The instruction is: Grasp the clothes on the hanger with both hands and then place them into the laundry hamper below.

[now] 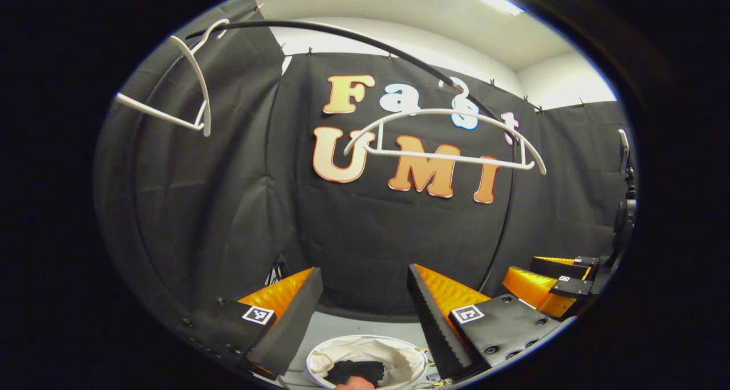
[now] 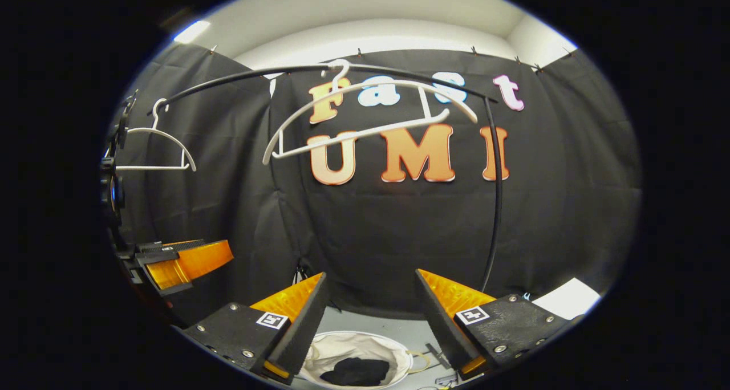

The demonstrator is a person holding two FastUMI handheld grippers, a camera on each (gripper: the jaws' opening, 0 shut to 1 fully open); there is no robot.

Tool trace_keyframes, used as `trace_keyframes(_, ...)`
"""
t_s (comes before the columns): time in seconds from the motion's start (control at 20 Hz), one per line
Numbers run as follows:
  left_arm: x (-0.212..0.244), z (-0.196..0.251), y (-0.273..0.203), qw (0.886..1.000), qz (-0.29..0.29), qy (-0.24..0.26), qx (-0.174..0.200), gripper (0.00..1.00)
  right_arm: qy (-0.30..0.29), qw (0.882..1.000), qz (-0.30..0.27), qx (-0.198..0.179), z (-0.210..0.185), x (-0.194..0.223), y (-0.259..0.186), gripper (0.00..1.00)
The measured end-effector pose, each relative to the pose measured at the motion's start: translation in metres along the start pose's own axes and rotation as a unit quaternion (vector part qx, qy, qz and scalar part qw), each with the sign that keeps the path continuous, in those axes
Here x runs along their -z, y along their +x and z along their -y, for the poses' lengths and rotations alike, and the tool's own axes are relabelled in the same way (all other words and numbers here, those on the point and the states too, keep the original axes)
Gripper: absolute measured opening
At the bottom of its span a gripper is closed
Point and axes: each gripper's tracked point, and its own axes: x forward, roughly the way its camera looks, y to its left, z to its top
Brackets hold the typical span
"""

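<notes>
Left gripper (image 1: pixel 365 316): fingers apart, nothing held.
Right gripper (image 2: pixel 370 316): fingers apart, nothing held.
Dark crumpled garment (image 2: pixel 355 372): inside white fabric-lined round hamper (image 2: pixel 348 344), below both grippers.
White plastic hangers (image 1: pixel 450 139): bare, on curved black rail (image 1: pixel 353 36).

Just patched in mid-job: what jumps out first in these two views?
Two bare white hangers on the black rail: one tilted at centre, another off to the left. Below, between the open fingers of the right tool, the white hamper holds a dark garment. The left tool is open too.
</notes>
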Motion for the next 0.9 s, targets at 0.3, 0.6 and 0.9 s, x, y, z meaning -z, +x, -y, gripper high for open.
trace_keyframes(0.3,-0.056,-0.003,-0.008,0.997,0.079,0.007,0.002,0.97,0.011,0.998,0.061,0.016,0.015,-0.042,-0.010,0.92)
trace_keyframes(0.6,-0.080,-0.005,-0.016,0.993,0.118,0.017,-0.006,0.97,-0.010,0.992,0.123,0.040,0.039,-0.083,-0.022,0.91)
trace_keyframes(0.9,-0.086,-0.008,-0.014,0.991,0.135,0.007,-0.009,0.97,-0.016,0.987,0.148,0.066,0.055,-0.102,-0.032,0.99)
